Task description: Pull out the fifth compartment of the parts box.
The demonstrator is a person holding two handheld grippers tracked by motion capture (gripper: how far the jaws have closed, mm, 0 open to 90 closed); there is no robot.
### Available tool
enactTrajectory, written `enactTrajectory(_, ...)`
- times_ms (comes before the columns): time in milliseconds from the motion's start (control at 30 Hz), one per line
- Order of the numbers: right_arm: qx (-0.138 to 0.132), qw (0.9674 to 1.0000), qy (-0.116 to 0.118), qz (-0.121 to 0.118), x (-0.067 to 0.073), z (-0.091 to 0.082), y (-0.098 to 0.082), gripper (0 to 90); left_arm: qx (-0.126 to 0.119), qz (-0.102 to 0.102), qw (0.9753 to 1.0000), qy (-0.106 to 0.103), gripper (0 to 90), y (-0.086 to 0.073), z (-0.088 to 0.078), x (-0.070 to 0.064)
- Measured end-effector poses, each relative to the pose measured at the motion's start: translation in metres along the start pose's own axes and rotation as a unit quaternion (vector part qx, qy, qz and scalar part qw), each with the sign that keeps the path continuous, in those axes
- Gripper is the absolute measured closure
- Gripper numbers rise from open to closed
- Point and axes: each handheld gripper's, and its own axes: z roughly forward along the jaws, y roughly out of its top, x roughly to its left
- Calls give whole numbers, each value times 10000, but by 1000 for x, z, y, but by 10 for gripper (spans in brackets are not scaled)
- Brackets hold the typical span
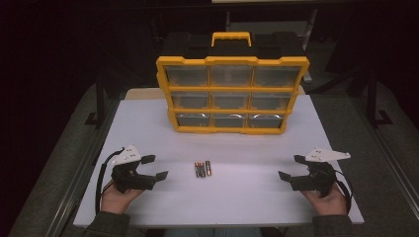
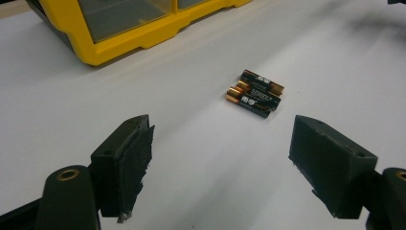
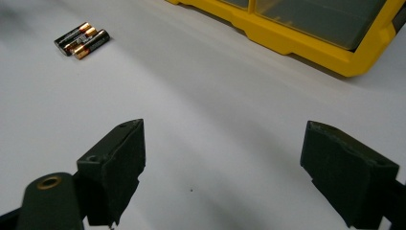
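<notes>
Both sets of black jaws are spread wide with nothing between them. The left gripper (image 1: 154,167) sits low over the near left part of the white rectangular table (image 1: 148,118), held from below in the person's left hand (image 1: 117,196), and the right gripper (image 1: 291,167) mirrors it on the near right. Right between them, well apart from both, three small black-and-copper AA batteries (image 1: 202,169) lie side by side, touching, on the tabletop. Further back stands an upright yellow-and-black plastic organizer case (image 1: 232,94) with a yellow carry handle and nine clear-fronted drawers.
</notes>
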Motion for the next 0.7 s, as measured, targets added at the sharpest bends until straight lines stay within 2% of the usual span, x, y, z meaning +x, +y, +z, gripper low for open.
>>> enactTrajectory(300,-15,10000,-24,-15,1,0,1,147,-125,-9,9999,-115,225,0,0,-1)
enactTrajectory(567,-25,10000,14,-20,2,-1,-2,153,-88,6,9990,-433,231,7,7,-4)
enactTrajectory(600,-28,10000,13,14,2,-2,-3,153,-89,-25,9989,-466,234,8,8,-4)
enactTrajectory(633,-39,10000,10,19,1,-2,-3,153,-111,-54,9982,-588,240,11,10,-3)
enactTrajectory(700,-60,10000,12,28,1,-2,-3,153,-138,-124,9978,-640,240,12,11,-4)
